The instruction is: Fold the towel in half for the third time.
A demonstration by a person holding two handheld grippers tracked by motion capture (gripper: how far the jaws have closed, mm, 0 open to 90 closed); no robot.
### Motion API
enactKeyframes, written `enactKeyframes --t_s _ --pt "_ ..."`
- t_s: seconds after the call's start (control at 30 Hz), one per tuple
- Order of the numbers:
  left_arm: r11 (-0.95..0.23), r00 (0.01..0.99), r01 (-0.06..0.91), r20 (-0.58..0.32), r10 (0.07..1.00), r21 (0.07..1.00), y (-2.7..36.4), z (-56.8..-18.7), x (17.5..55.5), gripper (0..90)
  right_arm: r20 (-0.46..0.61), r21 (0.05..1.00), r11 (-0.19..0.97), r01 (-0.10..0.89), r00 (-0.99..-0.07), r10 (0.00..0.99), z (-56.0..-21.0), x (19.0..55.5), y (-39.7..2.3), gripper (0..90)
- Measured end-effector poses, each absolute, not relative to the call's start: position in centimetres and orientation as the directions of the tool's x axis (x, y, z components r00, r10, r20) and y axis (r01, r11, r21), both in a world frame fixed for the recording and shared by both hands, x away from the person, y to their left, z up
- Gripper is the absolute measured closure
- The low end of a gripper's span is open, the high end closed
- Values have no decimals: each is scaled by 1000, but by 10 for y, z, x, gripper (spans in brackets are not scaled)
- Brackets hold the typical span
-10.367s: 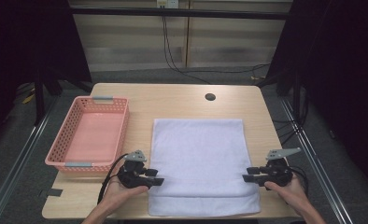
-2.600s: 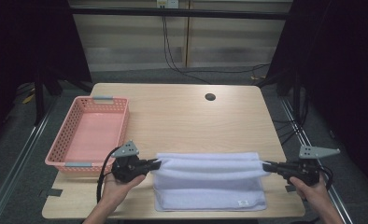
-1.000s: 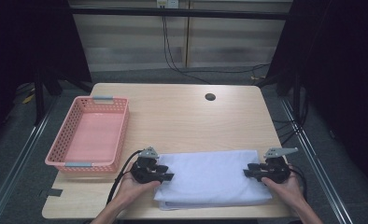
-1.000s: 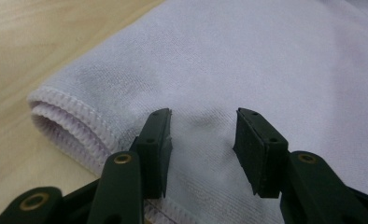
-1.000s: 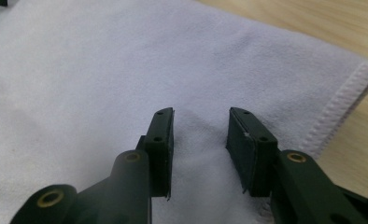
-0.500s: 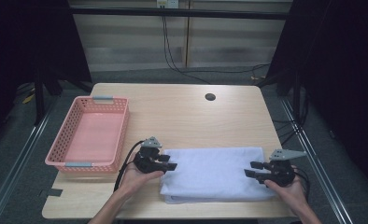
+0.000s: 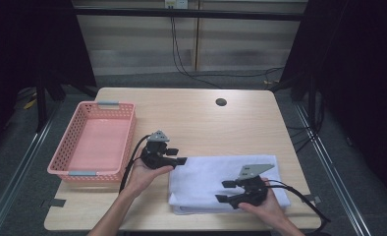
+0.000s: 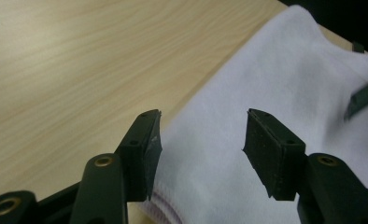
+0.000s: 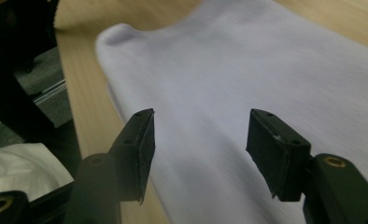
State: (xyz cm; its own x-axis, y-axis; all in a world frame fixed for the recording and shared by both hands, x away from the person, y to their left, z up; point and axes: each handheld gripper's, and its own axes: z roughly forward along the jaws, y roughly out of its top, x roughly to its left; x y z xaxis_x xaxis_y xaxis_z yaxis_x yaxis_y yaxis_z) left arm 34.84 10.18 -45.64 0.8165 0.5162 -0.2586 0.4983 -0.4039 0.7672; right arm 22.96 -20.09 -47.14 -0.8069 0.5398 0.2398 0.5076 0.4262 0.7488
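Two claws, left [image 7: 181,161] and right [image 7: 222,191], both apart; one folded white towel [image 7: 206,177]; one pink basket [image 7: 64,167].

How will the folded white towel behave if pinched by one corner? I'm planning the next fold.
The towel is soft cloth lying in limp folded layers, so it will likely droop and unfold if lifted by one corner. Pushed, it would probably bunch on the wooden table rather than slide. It looks light and not fragile.

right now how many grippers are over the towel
1. The right gripper hangs over the folded white cloth towel, jaws open. The left gripper sits at the towel's left edge, mostly over the light wooden table.
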Motion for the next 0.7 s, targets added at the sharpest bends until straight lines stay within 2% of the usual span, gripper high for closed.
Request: enactKeyframes --t_s 0.27,0.43,0.6,0.7 --pt "-406 798 533 -282 532 742 103 -461 359 458 263 750 492 442 -882 391 -470 227 -127 380" --pt "-393 784 549 -292 547 737 110 -465 361 452 283 745 507 433 -894 348 -476 235 -96 372" --pt "-387 780 556 -301 548 735 113 -466 360 449 267 711 554 432 -896 355 -496 240 -84 383" --pt "-377 770 565 -306 559 733 116 -466 362 448 257 726 543 423 -899 356 -500 237 -87 388"
